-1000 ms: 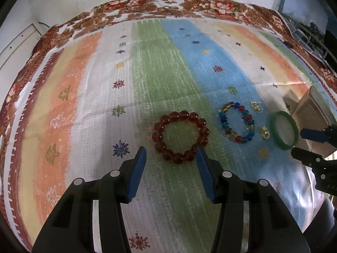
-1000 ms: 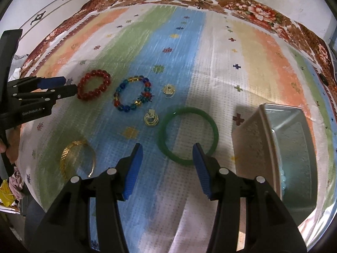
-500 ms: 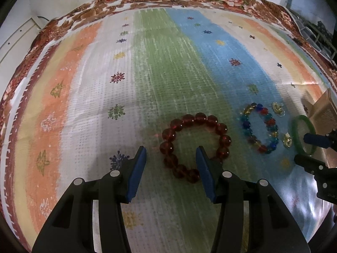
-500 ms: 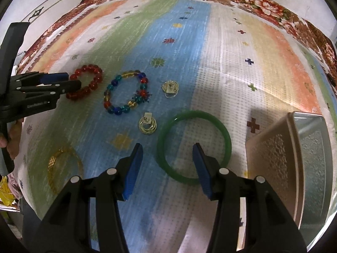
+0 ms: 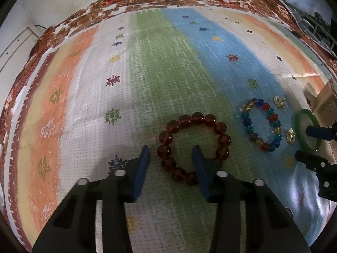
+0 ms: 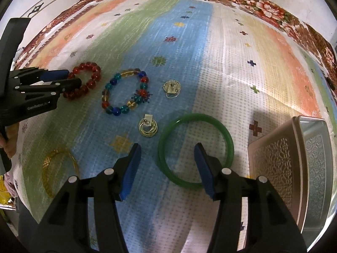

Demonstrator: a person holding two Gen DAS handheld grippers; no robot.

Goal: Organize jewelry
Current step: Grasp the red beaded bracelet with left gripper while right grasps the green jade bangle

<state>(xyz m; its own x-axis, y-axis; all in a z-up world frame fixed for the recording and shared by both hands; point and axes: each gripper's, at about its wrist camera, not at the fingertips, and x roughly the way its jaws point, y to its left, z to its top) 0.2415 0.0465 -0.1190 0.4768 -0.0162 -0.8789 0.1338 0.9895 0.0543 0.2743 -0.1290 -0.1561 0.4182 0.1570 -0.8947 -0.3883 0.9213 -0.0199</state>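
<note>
Low over the striped cloth [image 5: 168,80], the left hand-held gripper [image 5: 171,155] straddled the near-left arc of the red bead bracelet [image 5: 194,147]; its jaws were closing, with that arc of beads between the blue pads, though the pads did not yet press on them; the right pad stood inside the ring of beads and the left pad outside it. Meanwhile the right hand-held gripper [image 6: 167,155] hung over the green bangle [image 6: 195,150], its jaws opening and fairly wide; the right pad stood inside the bangle's circle, the left pad outside, and the bangle's left rim lay between them untouched. The bangle lay flat on the cloth-covered surface, just beside the patterned metal box [image 6: 294,168] at its right. Between the two bracelets lay the multicoloured bead bracelet [image 6: 125,93] on the blue stripe, and near it two small gold earrings, one [image 6: 171,88] to its right and the other [image 6: 148,126] just left of the bangle. A gold bangle [image 6: 60,168] lay apart at the near-left edge in the right wrist view. A floral border [image 6: 263,6] ran along the cloth's far edge.
</note>
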